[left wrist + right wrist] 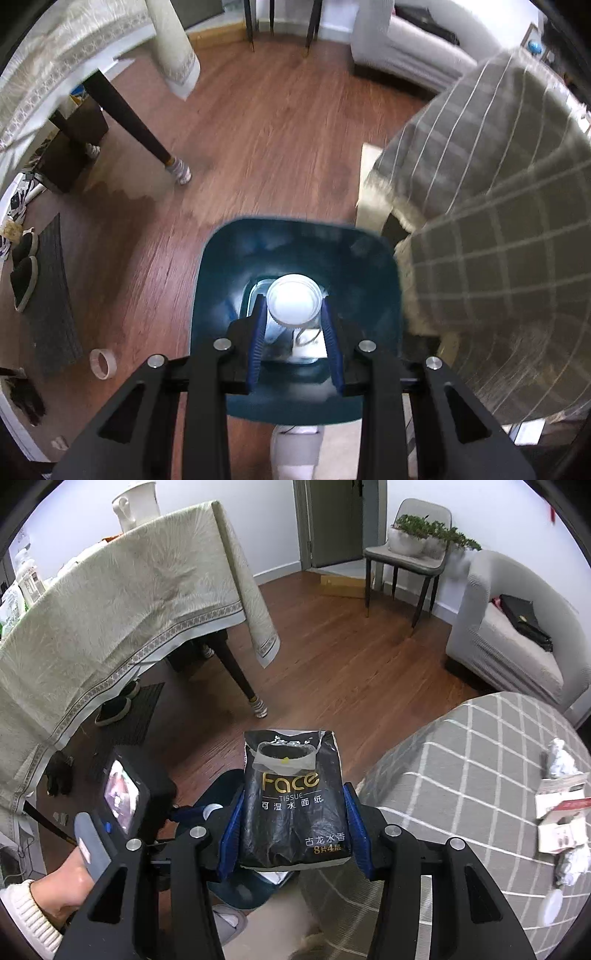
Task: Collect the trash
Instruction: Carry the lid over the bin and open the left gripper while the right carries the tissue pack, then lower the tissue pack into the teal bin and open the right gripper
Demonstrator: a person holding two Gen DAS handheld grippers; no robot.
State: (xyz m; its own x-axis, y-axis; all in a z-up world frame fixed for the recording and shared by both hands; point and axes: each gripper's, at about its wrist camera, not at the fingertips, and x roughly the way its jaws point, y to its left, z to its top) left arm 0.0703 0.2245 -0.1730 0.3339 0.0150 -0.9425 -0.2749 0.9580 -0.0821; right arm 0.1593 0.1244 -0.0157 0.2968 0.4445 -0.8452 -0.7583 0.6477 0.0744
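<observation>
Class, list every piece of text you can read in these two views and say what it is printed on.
"Face", "TISSUE", "可湿水面纸", "古龙水香" and "8片4层": all on the black tissue pack.
Print on the small boxes on the checked cloth: too small to read.
Left view: no text.

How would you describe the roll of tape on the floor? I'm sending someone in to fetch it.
Start at the dark teal bin on the wooden floor. To its left, past the grey mat with the slippers, lies the tape roll. It is the only pale, beige hollow ring there, lying alone on bare boards.
</observation>
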